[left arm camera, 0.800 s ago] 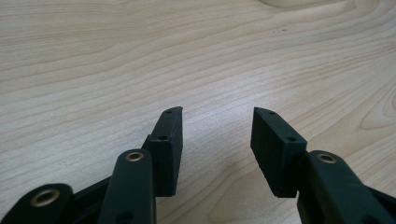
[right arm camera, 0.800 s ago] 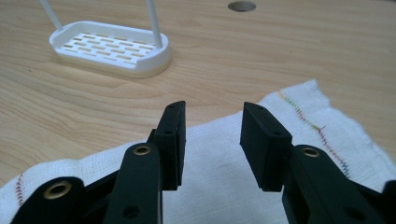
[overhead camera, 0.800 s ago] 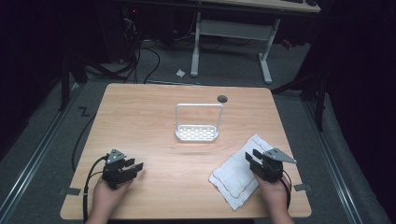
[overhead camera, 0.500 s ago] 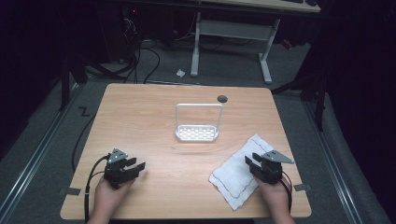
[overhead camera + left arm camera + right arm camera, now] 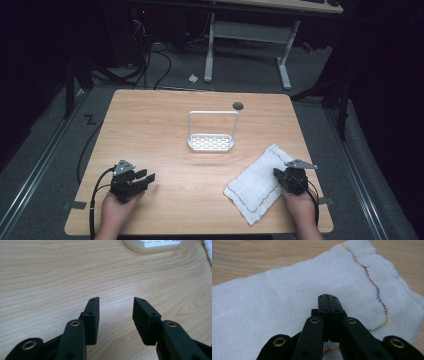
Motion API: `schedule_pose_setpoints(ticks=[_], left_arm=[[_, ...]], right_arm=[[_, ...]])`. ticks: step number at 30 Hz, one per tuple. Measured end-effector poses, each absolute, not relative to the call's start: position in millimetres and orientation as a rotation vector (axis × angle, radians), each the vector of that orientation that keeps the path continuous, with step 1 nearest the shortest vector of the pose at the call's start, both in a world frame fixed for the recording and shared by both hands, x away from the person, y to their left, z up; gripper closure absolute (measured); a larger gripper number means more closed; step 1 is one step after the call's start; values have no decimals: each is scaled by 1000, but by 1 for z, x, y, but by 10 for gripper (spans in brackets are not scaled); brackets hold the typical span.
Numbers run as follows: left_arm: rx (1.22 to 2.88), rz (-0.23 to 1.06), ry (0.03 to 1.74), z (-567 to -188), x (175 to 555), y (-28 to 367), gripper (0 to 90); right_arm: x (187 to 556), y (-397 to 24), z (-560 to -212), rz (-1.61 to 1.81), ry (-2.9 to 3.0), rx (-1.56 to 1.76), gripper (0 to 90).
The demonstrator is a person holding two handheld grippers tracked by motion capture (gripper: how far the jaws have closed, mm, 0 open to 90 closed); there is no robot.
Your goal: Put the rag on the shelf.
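Observation:
A white cloth [image 5: 255,185] with multicoloured stitching along its hem lies flat at the front right of the wooden table [image 5: 165,120]. My right gripper [image 5: 278,175] rests at the cloth's right edge. In the right gripper view its jaws are pressed together, and the gripper [image 5: 328,297] hovers just above the cloth [image 5: 274,297] with nothing between them. My left gripper [image 5: 147,179] sits at the front left over bare wood. It is open [image 5: 115,301], with an empty gap between its fingers.
A small white rack [image 5: 211,143] with a perforated base and an upright frame stands at the table's middle; its base edge [image 5: 150,243] appears at the top of the left gripper view. A dark round hole [image 5: 238,105] lies behind it. Cables and desk legs are on the floor beyond.

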State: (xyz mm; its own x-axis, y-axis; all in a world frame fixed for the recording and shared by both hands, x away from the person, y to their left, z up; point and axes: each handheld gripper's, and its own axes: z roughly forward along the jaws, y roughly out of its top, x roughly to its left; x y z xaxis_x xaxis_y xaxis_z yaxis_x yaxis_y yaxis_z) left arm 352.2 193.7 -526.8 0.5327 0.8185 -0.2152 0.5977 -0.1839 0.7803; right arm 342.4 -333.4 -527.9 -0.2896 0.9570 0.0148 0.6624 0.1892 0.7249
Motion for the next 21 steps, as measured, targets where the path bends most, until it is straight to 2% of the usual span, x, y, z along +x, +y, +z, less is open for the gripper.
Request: schedule_pose_setpoints(ticks=[9,15,21], left_arm=[[1929,272,1096,-524,347,179,802],[2004,241,989,-522,336,143,899],[2103,220,882,-530,332,92,900]], right_arm=[[344,-317,-529,915,2094,1440,900],[343,-295,-530,949,2158,1373,900],[338,-270,-530,982,2236,1303,900]])
